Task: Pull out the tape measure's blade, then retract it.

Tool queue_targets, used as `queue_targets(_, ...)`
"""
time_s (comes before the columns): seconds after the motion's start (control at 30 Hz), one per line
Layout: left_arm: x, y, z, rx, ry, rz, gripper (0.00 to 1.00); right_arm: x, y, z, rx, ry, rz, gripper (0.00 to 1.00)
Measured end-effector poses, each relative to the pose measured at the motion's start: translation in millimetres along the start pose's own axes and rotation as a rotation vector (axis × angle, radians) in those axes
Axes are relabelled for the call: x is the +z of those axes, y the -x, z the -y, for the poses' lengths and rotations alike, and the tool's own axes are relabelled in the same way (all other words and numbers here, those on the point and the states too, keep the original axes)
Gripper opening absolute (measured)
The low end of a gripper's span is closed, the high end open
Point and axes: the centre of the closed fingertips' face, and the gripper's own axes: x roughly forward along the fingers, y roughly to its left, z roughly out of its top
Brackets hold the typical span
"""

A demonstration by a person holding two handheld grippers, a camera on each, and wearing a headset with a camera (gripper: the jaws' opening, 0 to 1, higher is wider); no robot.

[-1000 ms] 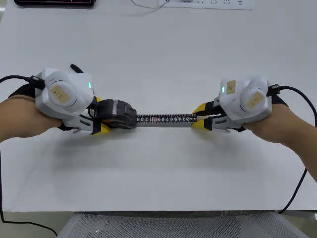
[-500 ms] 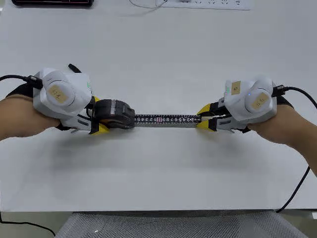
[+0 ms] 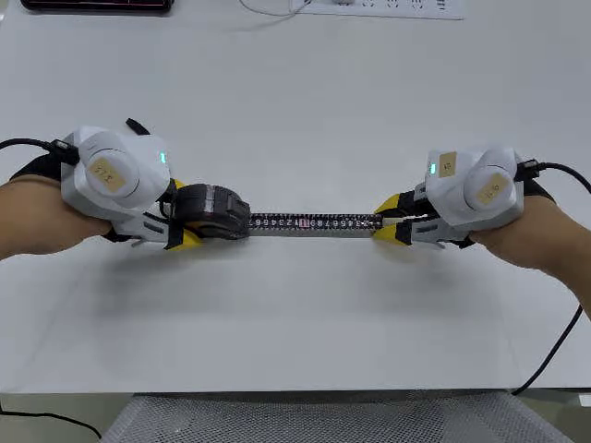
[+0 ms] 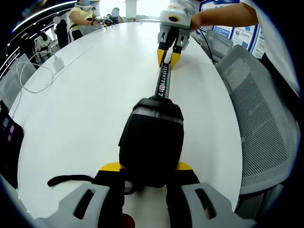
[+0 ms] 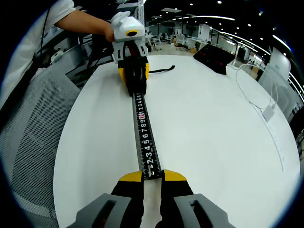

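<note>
A black tape measure case (image 3: 213, 210) (image 4: 152, 137) lies on the white table, and my left gripper (image 3: 181, 218) (image 4: 145, 173) is shut on it. Its dark blade (image 3: 314, 222) (image 5: 144, 137) (image 4: 163, 80), printed with white numbers, runs rightward to my right gripper (image 3: 386, 221) (image 5: 151, 176), which is shut on the blade's tip. The blade hovers just above the table (image 3: 295, 305). In the right gripper view the left gripper (image 5: 132, 59) holds the case (image 5: 135, 78) at the far end; in the left gripper view the right gripper (image 4: 169, 52) grips the blade's far end.
A white power strip (image 3: 383, 7) with a cable lies at the table's far edge, a dark device (image 3: 97, 5) at the far left. Black cables (image 3: 554, 346) trail from both grippers. A mesh chair (image 3: 314, 420) sits under the near edge. People sit far off (image 4: 83, 16).
My right gripper has drawn the blade's tip further to the right, so more of the blade shows. The left gripper and the case have stayed put.
</note>
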Motion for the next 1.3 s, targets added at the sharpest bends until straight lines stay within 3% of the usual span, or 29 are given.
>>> queue_targets(1.3,0.1,-0.3,0.3,-0.001,-0.002,-0.005,0.29,-29.1,23.4,8.0,-0.009,-0.001,-0.047,0.08)
